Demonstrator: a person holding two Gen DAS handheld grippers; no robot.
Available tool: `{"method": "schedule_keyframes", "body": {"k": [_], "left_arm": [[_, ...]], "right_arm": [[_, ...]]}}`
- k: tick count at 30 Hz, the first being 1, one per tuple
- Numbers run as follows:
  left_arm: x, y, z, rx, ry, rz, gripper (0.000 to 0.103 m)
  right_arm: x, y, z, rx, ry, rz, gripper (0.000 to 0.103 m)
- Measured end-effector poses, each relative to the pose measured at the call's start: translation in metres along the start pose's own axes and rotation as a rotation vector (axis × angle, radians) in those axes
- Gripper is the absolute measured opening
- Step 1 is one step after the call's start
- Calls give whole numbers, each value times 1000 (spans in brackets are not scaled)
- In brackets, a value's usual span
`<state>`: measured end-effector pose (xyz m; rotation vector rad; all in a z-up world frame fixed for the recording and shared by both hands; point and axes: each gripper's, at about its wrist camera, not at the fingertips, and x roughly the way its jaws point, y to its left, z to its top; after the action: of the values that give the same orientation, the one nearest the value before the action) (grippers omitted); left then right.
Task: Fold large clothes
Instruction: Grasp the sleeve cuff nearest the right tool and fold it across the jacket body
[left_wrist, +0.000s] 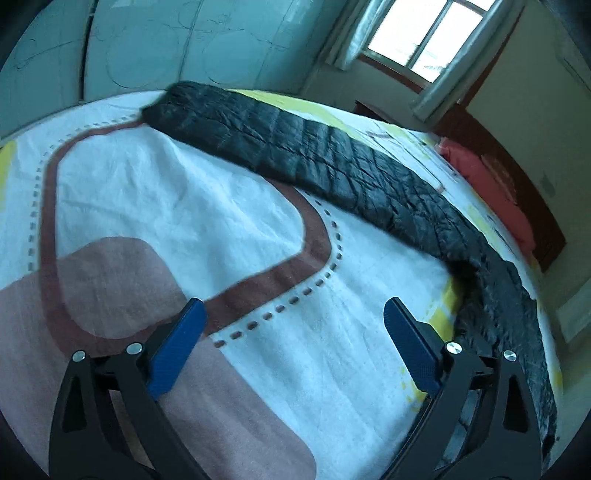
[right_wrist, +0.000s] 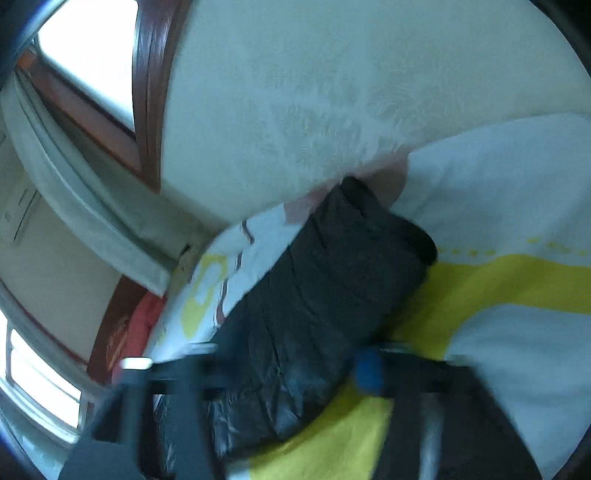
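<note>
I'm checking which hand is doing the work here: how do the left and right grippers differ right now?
The left gripper stands wide open over bare bedsheet, nothing between its blue pads; the right gripper has the black padded jacket between its fingers. The left is sharp in its view; the right is motion-blurred, so its grip is unclear. Both have black frames and blue pads.

The bedspread (left_wrist: 192, 199) lies wide and bare ahead of the left gripper (left_wrist: 295, 339), the long black quilted coat (left_wrist: 332, 155) barring its far and right side, with red pillows (left_wrist: 487, 184) and a headboard (left_wrist: 498, 147) beyond.
</note>
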<state>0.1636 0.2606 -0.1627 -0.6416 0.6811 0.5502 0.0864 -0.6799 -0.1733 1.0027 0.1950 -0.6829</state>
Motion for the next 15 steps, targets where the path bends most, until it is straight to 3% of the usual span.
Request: {"method": "schedule_keyframes", "body": {"k": [5,10,12,15], "left_arm": [[5,1,5,35,-6,149,97],[17,-3,9,87,-1,212,97],[21,-3,10,92,6,221,97],[20,4,12,68,-4,175,97]], "right_arm": [[-7,20,-1,-66,-5,2,18],[-20,76,-13,-186,-13,66,18],[-26,106,-24,-251,-12,105,18],[-36,150,-48,-346,4,167,18]]}}
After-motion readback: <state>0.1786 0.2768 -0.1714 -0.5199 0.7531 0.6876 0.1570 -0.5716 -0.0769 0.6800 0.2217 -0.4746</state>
